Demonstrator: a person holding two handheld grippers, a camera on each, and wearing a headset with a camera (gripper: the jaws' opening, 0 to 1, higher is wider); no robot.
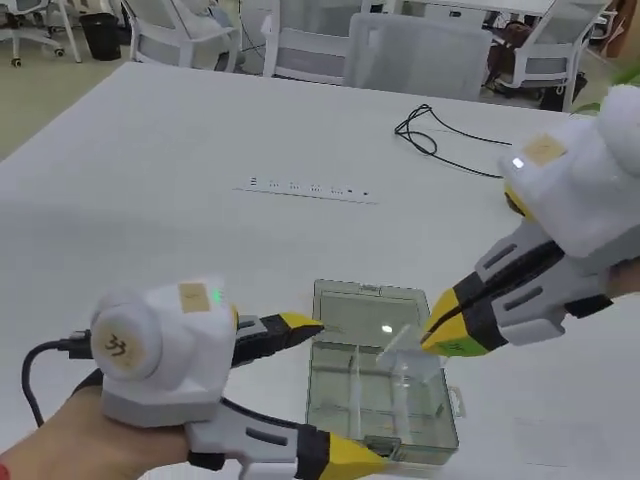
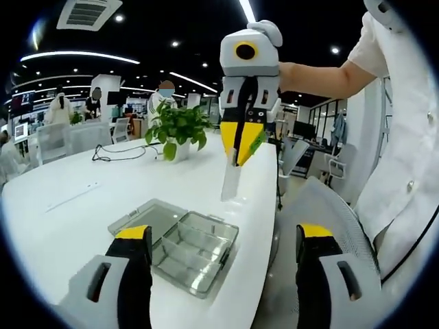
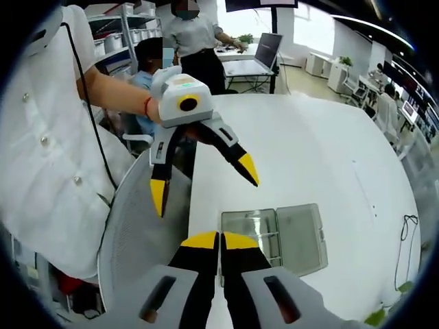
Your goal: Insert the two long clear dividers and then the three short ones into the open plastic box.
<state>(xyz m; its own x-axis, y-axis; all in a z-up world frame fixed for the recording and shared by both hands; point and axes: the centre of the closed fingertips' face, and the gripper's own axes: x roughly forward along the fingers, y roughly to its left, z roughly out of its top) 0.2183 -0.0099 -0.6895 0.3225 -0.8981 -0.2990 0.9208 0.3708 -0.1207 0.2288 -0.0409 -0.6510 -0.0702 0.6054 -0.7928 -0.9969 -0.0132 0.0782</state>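
One clear divider pinched in right gripper jaws over box; left gripper released; tilted, it could jam crooked.

A gold mark, reading like the number 33, is printed on the round white cap at the back of the left gripper.

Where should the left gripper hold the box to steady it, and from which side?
Probably the box by its left wall, from the left: that thin upright rim is free, the lid lies open behind, and the right gripper holds the divider above.
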